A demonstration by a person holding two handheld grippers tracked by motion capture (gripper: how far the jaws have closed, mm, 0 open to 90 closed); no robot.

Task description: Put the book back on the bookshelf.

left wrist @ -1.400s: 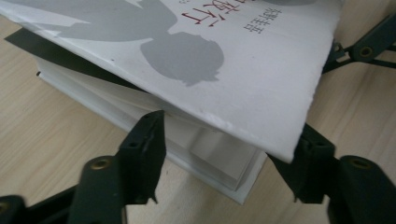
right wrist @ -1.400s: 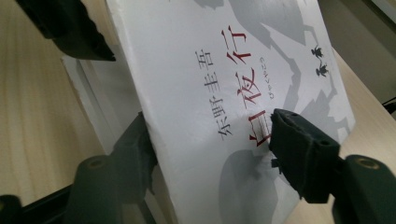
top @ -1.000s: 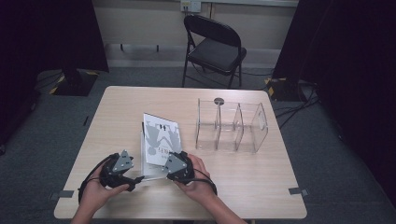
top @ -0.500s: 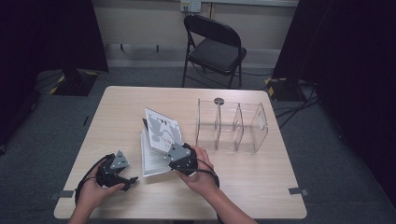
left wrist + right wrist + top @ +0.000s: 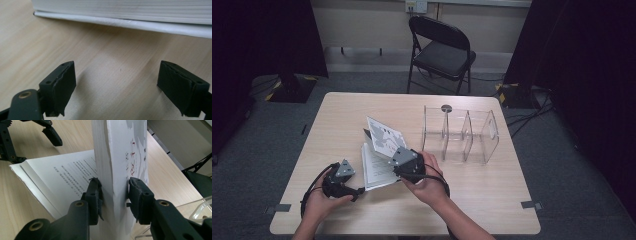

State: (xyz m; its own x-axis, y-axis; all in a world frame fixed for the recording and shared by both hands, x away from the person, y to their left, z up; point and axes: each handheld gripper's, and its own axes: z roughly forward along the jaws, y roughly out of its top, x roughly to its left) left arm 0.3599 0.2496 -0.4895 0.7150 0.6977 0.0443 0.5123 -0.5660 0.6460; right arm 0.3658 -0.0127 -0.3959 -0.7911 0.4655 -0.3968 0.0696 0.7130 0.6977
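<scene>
A white paperback book (image 5: 379, 160) lies on the wooden table (image 5: 362, 110), its front part lifted open. My right gripper (image 5: 398, 161) (image 5: 113, 195) is shut on the raised cover and first pages (image 5: 120, 157), holding them upright above the printed page (image 5: 65, 177). My left gripper (image 5: 357, 186) (image 5: 117, 87) rests low on the table just left of the book, jaws open with bare wood between them. The book's page edges (image 5: 125, 12) lie ahead of it.
A clear acrylic divider rack (image 5: 460, 134) with several slots stands on the table right of the book, a small dark disc (image 5: 446, 108) behind it. A black folding chair (image 5: 439, 50) stands beyond the table's far edge.
My right gripper has closed on the book's cover and lifted it up and to the right, opening the book. My left gripper has slid slightly back toward the near left.
</scene>
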